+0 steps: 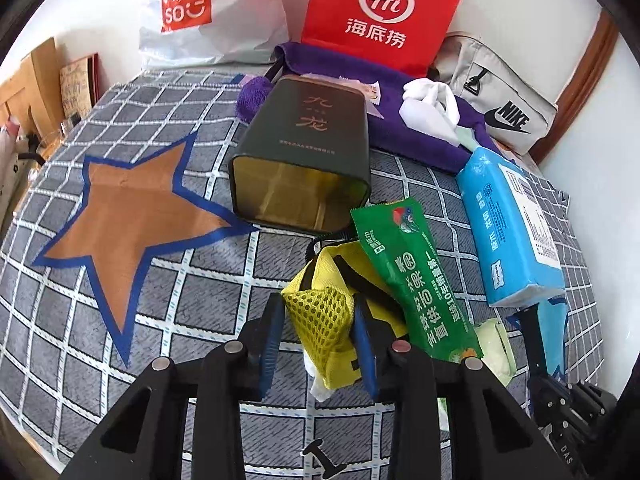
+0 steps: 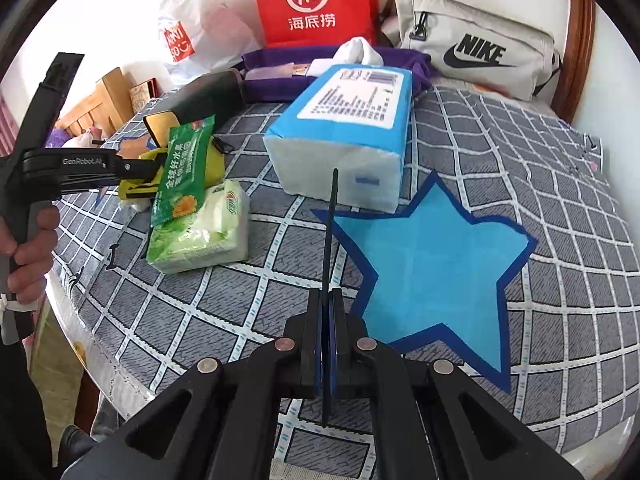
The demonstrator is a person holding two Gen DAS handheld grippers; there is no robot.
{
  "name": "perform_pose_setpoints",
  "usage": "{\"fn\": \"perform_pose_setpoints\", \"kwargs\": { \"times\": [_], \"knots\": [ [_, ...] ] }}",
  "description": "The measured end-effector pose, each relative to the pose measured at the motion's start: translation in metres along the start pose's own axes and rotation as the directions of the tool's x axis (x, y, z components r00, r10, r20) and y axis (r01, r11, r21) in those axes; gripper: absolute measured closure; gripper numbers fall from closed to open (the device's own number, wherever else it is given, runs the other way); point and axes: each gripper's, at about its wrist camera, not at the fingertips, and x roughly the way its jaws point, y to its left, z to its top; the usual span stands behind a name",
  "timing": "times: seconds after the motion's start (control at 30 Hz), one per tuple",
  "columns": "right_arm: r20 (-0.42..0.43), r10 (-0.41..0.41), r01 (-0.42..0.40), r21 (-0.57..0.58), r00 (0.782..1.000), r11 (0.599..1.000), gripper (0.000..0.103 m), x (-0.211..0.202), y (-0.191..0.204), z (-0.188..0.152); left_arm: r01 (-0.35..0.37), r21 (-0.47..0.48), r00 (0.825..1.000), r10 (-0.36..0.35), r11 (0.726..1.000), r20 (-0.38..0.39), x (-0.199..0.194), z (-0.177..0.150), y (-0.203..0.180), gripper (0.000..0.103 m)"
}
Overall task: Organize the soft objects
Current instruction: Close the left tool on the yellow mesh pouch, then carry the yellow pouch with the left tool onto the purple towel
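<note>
Yellow pouch (image 1: 324,320) sits between the left gripper (image 1: 320,344) pads, mesh corner pinched, jaws narrowed onto it; its lower half is hidden behind the jaws, and a white scrap pokes out below. In the right wrist view the pouch (image 2: 140,188) is mostly covered by the green sachet (image 2: 186,168) and the left gripper (image 2: 132,170) body. A hand (image 2: 28,256) on the handle is cut off at the frame edge.

Right gripper (image 2: 329,300) jaws pressed together on a thin dark strip (image 2: 332,216) seen edge-on; cannot tell what it is.

Count on the checked bedspread (image 2: 560,240): 1 blue tissue pack (image 2: 344,136), 1 green tissue pack (image 2: 200,232) (half hidden under the sachet in the left view), 1 dark tin (image 1: 304,152) lying on its side, mouth open, 1 purple cloth (image 1: 420,136) partly under the tin, 1 white cloth (image 1: 428,100) on it. 2 stars: brown (image 1: 132,216), blue (image 2: 432,256).

Against the wall: 1 red bag (image 1: 380,12), 1 white bag (image 1: 208,12), 1 grey Nike bag (image 2: 472,48), all cut off or overlapped.
</note>
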Motion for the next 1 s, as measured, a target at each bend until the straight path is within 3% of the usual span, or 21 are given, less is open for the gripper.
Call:
{"fn": "perform_pose_setpoints", "kwargs": {
  "times": [0.17,0.4,0.57,1.0],
  "knots": [
    [0.001,0.006,-0.006,0.015,1.000,1.000,0.100,0.012,-0.002,-0.001,0.039,-0.016,0.999,-0.039,0.999,0.003,-0.009,0.001,0.009,0.080],
    [0.012,0.020,-0.020,0.021,1.000,1.000,0.100,0.007,0.002,0.004,0.019,-0.028,1.000,-0.018,0.999,0.022,-0.026,0.003,0.021,0.081],
    [0.039,0.017,-0.017,-0.013,0.999,1.000,0.100,-0.007,0.012,0.013,-0.049,0.008,0.994,0.048,0.999,0.096,-0.053,0.010,0.021,0.081],
    [0.090,0.014,-0.009,-0.055,0.996,0.998,0.100,-0.031,0.027,0.035,-0.057,-0.026,0.983,0.060,0.998,0.175,-0.096,0.027,0.032,0.081]
  ]
}}
